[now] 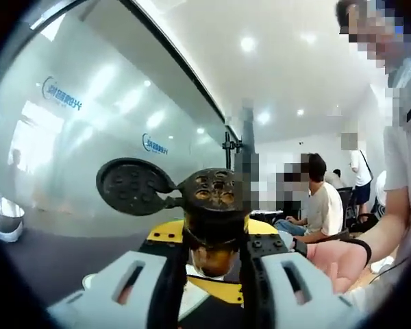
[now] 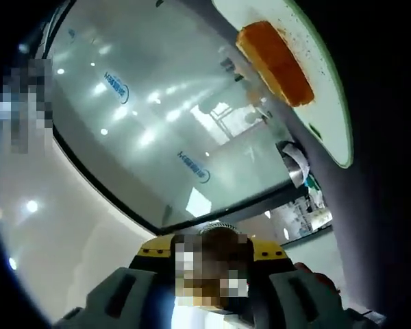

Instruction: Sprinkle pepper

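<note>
Our left hand-held gripper (image 1: 212,274) tilts upward, its jaws clamped on the pepper shaker (image 1: 209,205). Our right hand-held gripper (image 2: 209,291) is rolled steeply over, jaws set apart. A bare hand (image 1: 339,264) steadies alongside.

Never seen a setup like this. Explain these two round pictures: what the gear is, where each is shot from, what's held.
No robot here: a person holds a two-jaw gripper in each hand, and a fisheye camera rides on each. In the left gripper view, the left gripper is shut on a pepper shaker, its flip lid open beside the holed top. The right gripper view is tilted, so a white plate with an orange piece of food appears at the top. What the right gripper holds is blurred.
</note>
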The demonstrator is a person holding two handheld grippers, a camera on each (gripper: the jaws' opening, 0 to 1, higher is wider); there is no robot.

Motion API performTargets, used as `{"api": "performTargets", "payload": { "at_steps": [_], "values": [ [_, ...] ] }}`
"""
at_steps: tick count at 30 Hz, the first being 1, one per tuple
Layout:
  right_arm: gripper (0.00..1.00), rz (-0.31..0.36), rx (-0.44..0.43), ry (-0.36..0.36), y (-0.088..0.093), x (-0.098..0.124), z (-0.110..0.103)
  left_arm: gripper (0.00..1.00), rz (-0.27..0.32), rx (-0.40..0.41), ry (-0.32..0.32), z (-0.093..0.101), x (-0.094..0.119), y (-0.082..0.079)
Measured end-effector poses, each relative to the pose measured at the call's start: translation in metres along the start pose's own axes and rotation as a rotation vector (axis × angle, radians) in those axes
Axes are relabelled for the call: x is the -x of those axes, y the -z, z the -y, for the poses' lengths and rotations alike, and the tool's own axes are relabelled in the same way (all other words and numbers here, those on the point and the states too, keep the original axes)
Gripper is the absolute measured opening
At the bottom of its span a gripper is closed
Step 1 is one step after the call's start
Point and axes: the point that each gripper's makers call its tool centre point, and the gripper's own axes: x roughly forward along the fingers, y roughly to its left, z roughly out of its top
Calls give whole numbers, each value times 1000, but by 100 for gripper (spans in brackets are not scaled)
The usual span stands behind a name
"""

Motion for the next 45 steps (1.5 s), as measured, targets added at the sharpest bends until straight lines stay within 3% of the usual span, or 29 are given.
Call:
{"api": "performTargets", "payload": {
  "at_steps": [2,3,5,7,8,10,12,14,20,23,27,31,38,39,40,45],
  "values": [
    [41,-19,50,2,-4,7,-2,19,-30,-19,12,-1,1,1],
    [41,-28,100,-6,-10,11,-3,19,-44,-28,23,0,1,1],
    [35,17,164,-60,-32,23,-14,19,-90,-67,32,-1,3,3],
    [33,3,223,-82,-44,35,-19,19,-121,-98,44,-3,4,3],
    [33,-7,292,-87,-48,40,-23,19,-146,-106,51,-4,5,6],
    [34,-26,405,-73,-53,49,-28,19,-209,-121,87,-3,9,15],
    [34,-60,582,-55,-55,59,-39,19,-269,-145,113,0,13,25],
    [34,-73,719,-52,-59,66,-47,19,-281,-133,127,2,13,30],
    [35,-153,973,53,-66,78,-42,19,-431,-165,213,21,21,68],
    [35,-179,912,52,-65,77,-40,19,-466,-161,241,28,20,81],
    [37,-205,992,95,-68,73,-36,19,-547,-171,316,41,24,101],
    [37,-228,1036,121,-72,70,-37,19,-584,-156,337,46,24,117],
    [37,-263,1082,162,-80,68,-30,19,-606,-128,362,52,24,141],
    [37,-267,1081,170,-81,68,-27,19,-557,-96,367,55,20,135],
    [37,-270,1076,174,-82,68,-26,19,-582,-94,361,54,21,138],
    [36,-270,1075,170,-85,69,-25,19,-563,-91,377,57,14,141]
  ]
}}
